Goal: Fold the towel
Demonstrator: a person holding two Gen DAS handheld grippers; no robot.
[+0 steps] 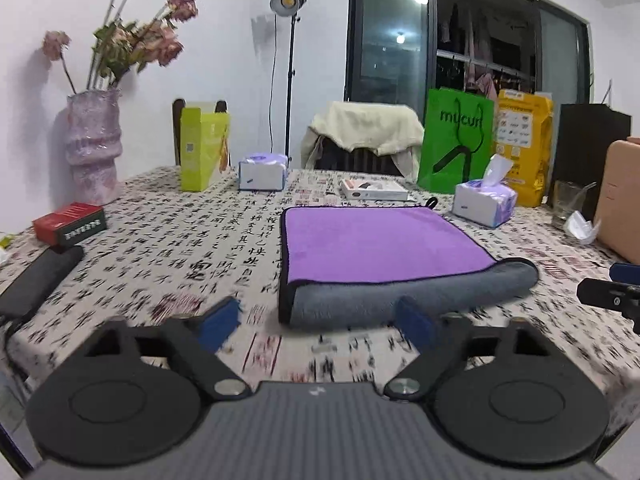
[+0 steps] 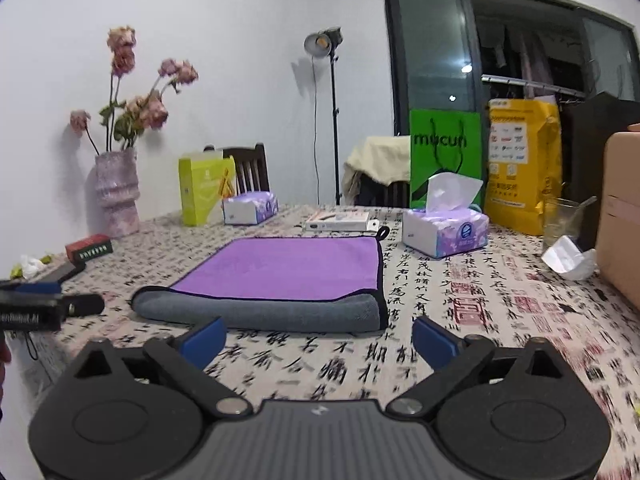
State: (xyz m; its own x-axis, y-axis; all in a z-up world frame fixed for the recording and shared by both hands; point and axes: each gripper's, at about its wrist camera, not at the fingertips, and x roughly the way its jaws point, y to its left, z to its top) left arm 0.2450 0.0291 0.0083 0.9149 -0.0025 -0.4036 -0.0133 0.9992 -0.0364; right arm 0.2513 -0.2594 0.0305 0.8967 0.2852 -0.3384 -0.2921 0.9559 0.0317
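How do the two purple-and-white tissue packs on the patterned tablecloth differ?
The tissue pack near the green shopping bag has a white tissue sticking up out of its top; the tissue pack beside the yellow-green carton shows none. The first sits right of the folded purple-and-grey towel, close to its loop corner; the second lies further back on the left. Both share purple-and-white wrapping.

Plush matt cloth towel [image 1: 372,244], printed fabric tablecloth [image 1: 192,248], glossy paper bag [image 1: 456,148]

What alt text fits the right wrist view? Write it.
A purple microfibre towel lies on the calligraphy-print tablecloth, its near edge folded to show grey, with the open right gripper just short of it. A tissue pack sits behind.
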